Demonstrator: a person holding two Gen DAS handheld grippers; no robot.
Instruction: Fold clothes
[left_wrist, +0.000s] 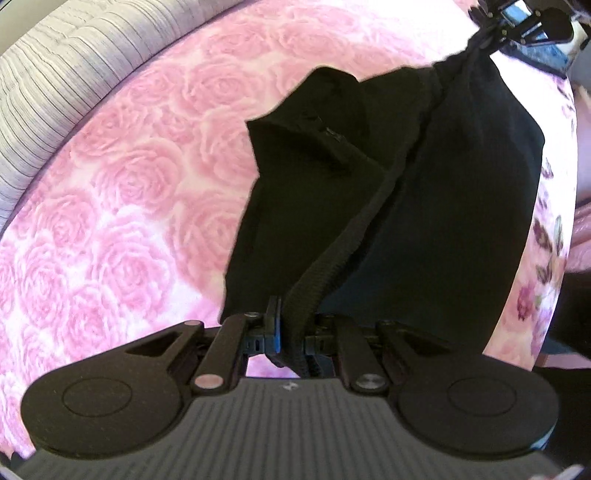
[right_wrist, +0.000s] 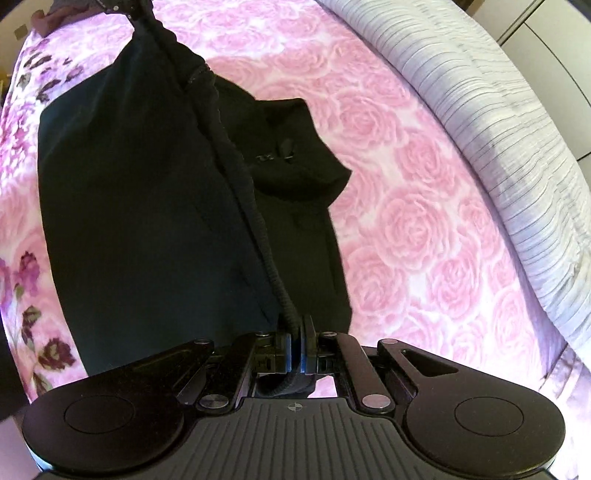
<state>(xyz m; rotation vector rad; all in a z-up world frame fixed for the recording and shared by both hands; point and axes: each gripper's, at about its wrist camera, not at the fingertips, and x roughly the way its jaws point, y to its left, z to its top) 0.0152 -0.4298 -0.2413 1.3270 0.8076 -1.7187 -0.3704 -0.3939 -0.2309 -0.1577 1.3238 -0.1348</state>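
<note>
Pink bedspread (left_wrist: 122, 192); both tools clamping black garment (left_wrist: 424, 206).

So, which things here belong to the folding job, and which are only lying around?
Job:
- black garment, held up by its ribbed edge
- left gripper, shut on that edge
- right gripper, shut on it too

Lying around:
- pink rose blanket
- grey striped bedding
</note>
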